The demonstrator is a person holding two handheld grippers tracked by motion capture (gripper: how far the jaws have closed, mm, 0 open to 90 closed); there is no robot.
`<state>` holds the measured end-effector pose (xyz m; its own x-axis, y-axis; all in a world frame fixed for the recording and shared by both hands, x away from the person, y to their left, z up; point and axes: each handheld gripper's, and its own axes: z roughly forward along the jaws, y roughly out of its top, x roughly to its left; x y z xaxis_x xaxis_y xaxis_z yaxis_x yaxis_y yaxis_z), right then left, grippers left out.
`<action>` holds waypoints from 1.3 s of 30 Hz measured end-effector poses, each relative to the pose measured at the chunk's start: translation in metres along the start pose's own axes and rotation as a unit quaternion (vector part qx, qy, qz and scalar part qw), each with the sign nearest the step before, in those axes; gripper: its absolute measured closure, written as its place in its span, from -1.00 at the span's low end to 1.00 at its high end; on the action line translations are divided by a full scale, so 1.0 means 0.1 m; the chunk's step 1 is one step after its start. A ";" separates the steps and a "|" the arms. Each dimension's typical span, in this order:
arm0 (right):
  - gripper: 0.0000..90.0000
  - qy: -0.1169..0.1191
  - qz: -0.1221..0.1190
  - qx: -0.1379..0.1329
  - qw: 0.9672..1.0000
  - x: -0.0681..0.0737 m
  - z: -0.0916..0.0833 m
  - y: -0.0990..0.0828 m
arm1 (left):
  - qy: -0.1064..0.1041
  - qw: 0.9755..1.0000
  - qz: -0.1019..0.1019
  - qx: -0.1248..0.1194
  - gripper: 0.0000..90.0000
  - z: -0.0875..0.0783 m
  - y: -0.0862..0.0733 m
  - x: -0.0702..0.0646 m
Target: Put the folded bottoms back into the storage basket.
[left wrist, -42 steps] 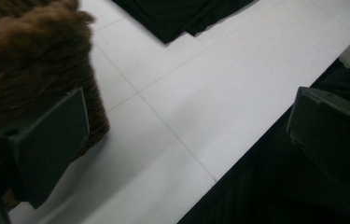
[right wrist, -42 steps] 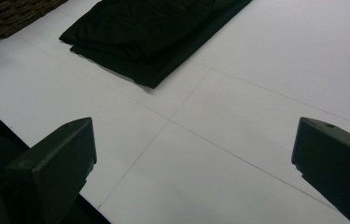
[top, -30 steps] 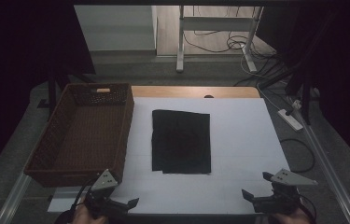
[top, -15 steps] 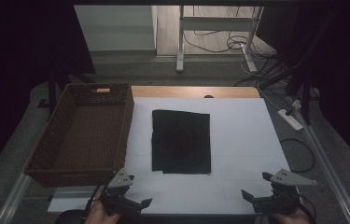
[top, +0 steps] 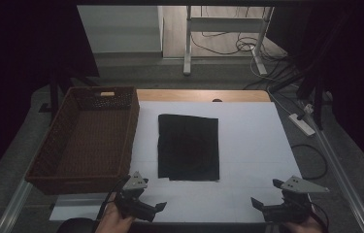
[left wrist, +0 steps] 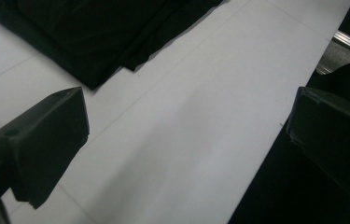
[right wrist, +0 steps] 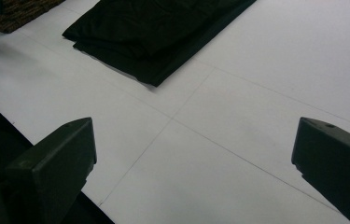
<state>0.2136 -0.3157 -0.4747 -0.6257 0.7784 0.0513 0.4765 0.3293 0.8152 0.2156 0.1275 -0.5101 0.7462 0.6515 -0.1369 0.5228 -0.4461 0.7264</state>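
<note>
Both grippers held low at the near table edge, jaws apart, nothing between them.

White table top (top: 247,145) carries the largest item, a brown wicker basket (top: 90,141), along its left side; basket interior looks empty. Just right of the basket, apart from it, a folded black cloth (top: 188,147) lies flat at mid-table, layered edges visible at its near corner in the right gripper view (right wrist: 158,35). Left gripper (top: 143,206), in the person's left hand (top: 114,221), sits near the basket's front corner, jaws spread wide over bare white surface. Right gripper (top: 279,206) sits at the near right, jaws equally wide, well apart from the cloth.
</note>
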 end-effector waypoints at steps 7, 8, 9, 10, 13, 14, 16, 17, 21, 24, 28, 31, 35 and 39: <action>-0.98 0.000 0.000 0.000 1.000 0.00 0.00 0.00 | 0.004 1.000 0.020 0.004 -1.00 0.12 0.11 0.02; -0.99 0.000 0.000 0.000 1.000 0.00 0.00 0.00 | 0.006 1.000 0.021 0.007 -1.00 0.14 0.12 0.02; -0.98 0.000 0.000 0.001 1.000 0.00 0.00 0.00 | 0.006 1.000 0.023 0.010 -1.00 0.16 0.13 0.03; -0.99 0.001 0.000 0.001 1.000 0.00 0.00 0.00 | 0.005 1.000 0.025 0.012 -1.00 0.17 0.14 0.04; -0.98 0.001 -0.001 0.002 1.000 0.00 0.00 0.00 | 0.000 1.000 0.026 0.014 -1.00 0.22 0.19 0.07; -0.99 0.001 -0.001 0.001 1.000 0.00 0.00 0.00 | -0.002 1.000 0.026 0.014 -1.00 0.24 0.20 0.08; -0.99 0.001 -0.001 0.002 1.000 0.00 0.00 0.00 | -0.003 1.000 0.024 0.012 -1.00 0.27 0.24 0.11; -0.98 0.001 -0.001 0.001 1.000 0.00 0.00 0.00 | -0.003 1.000 0.022 0.010 -1.00 0.29 0.26 0.13; -0.99 0.001 -0.001 0.002 1.000 0.00 0.00 0.00 | -0.004 1.000 0.021 0.005 -1.00 0.35 0.34 0.17; -0.99 0.003 -0.001 0.002 1.000 0.00 0.00 0.00 | 0.001 1.000 0.025 0.006 -1.00 0.41 0.41 0.19; -0.99 0.003 -0.001 0.002 1.000 0.00 0.00 0.00 | 0.006 1.000 0.022 0.009 -1.00 0.48 0.48 0.24; -0.98 0.003 0.000 0.002 1.000 0.00 0.00 0.00 | 0.006 1.000 0.017 0.014 -1.00 0.52 0.54 0.30; -0.99 0.003 0.000 0.002 1.000 0.00 0.00 0.00 | 0.012 1.000 0.014 0.014 -1.00 0.57 0.60 0.37; -0.99 0.002 -0.001 0.002 1.000 0.00 0.00 0.00 | 0.014 1.000 0.014 0.010 -1.00 0.61 0.66 0.44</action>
<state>0.2134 -0.3157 -0.4749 -0.6294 0.7753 0.0527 0.4778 0.3326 0.8131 0.3080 0.0895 -0.5092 0.7481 0.6564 -0.0975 0.5112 -0.4764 0.7153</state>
